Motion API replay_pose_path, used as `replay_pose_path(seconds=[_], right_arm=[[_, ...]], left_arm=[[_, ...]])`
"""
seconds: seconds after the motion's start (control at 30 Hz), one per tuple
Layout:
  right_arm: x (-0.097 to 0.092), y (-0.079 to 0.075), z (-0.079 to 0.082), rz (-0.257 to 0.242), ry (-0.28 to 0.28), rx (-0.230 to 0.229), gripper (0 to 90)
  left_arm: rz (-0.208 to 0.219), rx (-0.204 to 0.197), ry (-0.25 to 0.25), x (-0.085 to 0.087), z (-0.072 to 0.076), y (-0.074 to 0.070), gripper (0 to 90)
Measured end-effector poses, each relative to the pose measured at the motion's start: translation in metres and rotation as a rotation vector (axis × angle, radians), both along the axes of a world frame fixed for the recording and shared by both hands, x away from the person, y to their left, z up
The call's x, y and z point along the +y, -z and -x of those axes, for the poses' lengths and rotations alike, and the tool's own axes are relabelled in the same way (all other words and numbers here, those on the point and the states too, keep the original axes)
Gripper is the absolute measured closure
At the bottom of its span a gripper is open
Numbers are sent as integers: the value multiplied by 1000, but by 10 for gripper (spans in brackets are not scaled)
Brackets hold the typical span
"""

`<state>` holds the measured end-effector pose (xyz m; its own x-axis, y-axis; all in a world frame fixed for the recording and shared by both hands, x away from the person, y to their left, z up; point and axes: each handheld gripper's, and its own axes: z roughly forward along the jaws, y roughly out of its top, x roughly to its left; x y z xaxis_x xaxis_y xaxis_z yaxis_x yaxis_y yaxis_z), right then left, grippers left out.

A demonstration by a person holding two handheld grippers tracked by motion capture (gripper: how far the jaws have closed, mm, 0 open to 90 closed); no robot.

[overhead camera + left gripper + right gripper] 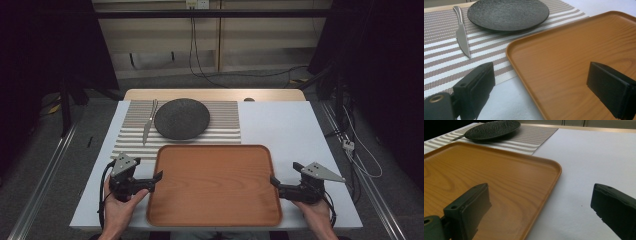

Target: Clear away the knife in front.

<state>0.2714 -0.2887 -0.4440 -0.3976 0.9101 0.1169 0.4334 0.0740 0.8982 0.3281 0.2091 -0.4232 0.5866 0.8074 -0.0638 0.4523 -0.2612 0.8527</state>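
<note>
Both the left gripper (pixel 159 177) and the right gripper (pixel 274 181) stand wide open astride the stiff, smooth wooden tray's (pixel 215 220) side rims, probably the best hold.

— What sits between the left gripper (pixel 544 90) jaws?

— The wooden tray's (pixel 579 50) rim edge; the jaws stand wide, one over the tray, one off it, neither pressing.

— And beyond them?

— A striped placemat (pixel 444 62) (brown and white), bearing a knife (pixel 462 35) and, beside it, a black plate (pixel 507 13).
</note>
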Motion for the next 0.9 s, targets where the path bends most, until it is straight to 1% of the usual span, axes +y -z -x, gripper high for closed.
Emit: replay_pose_path(seconds=[0.1, 0.13, 0.17, 0.2, 0.47, 0.5, 0.53, 0.6, 0.67, 0.7, 0.73, 0.8, 0.87, 0.9], right_arm=[[0, 0, -1, 1, -1, 0, 21], [1, 0, 0, 3, -2, 0, 21], [1, 0, 0, 5, -3, 0, 21], [0, 0, 0, 5, -2, 0, 21], [-1, 2, -1, -3, -2, 10, 21], [-1, 2, -1, -1, -2, 10, 21], [0, 2, -1, 3, -4, 12, 22], [0, 2, -1, 9, -5, 11, 21], [0, 2, -1, 9, -5, 11, 21], [0, 2, -1, 7, -3, 14, 20], [0, 2, -2, 10, -2, 14, 20], [1, 2, -2, 10, -2, 13, 20], [1, 2, -1, 11, 0, 12, 20], [1, 2, -1, 11, 0, 12, 20]], left_arm=[[6, 2, 3, 0, 0, 0, 80], [-5, 0, -1, 0, -1, -1, 79], [-5, 0, -1, 0, -1, -1, 79], [10, 9, -1, 0, -1, -2, 79], [-3, 33, 1, 1, -11, -6, 78], [0, 35, 10, 1, -13, -7, 76], [-1, 46, 15, 3, -17, -10, 73], [4, 49, 16, 4, -20, -11, 74], [-3, 51, 10, 5, -25, -13, 75], [-9, 61, 9, 5, -28, -13, 75], [-22, 89, 15, 6, -33, -14, 83], [-21, 94, 19, 7, -35, -15, 107], [-32, 99, -1, 9, -42, -16, 101], [-32, 99, -1, 9, -42, -16, 101]])
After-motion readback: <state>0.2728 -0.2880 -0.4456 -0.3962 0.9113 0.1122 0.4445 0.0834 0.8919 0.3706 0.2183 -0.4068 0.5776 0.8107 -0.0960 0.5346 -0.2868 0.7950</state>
